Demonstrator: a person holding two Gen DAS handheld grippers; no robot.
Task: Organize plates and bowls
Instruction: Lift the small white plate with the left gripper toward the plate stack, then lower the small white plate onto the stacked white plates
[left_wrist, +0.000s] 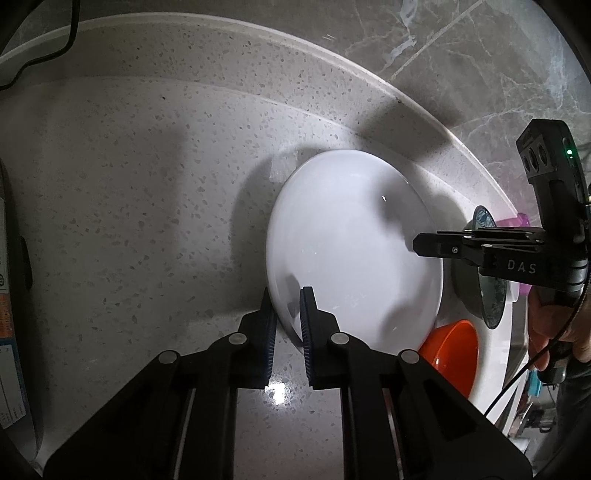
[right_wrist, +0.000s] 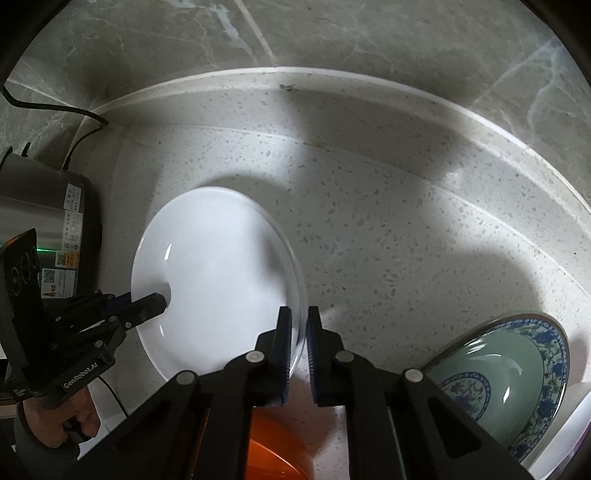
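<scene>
While the speckled countertop (left_wrist: 129, 184) spreads out beneath both tools and curves up into a low lip against the grey marbled wall (right_wrist: 332, 33), the white plate (left_wrist: 351, 243) lies flat on it between the two grippers, one at each edge.

The left gripper (left_wrist: 290, 314) has its jaws drawn in close on the plate's near rim – one ribbed blue pad under the edge on the outside, the other over the inside of the rim. From the right wrist view this same tool comes in from the left, its black tip lying across the plate's inner surface, a hand (right_wrist: 55, 421) around its handle.

The right gripper (right_wrist: 298, 334) is likewise closed down on the opposite rim, the thin edge running into the narrow slot between its two pads. In the left wrist view it reaches in from the right, its tip over the plate.

Just right of the right gripper's fingers, a green plate with a blue floral border (right_wrist: 517, 384) leans tilted at the counter's edge. Below and behind the same fingers sits an orange bowl (right_wrist: 277, 450), partly hidden – in the left wrist view it shows just beyond the white plate's far right edge.

Left of the left gripper stands a steel appliance with labels (right_wrist: 48, 221), a black cable (right_wrist: 55, 110) trailing from behind it.
</scene>
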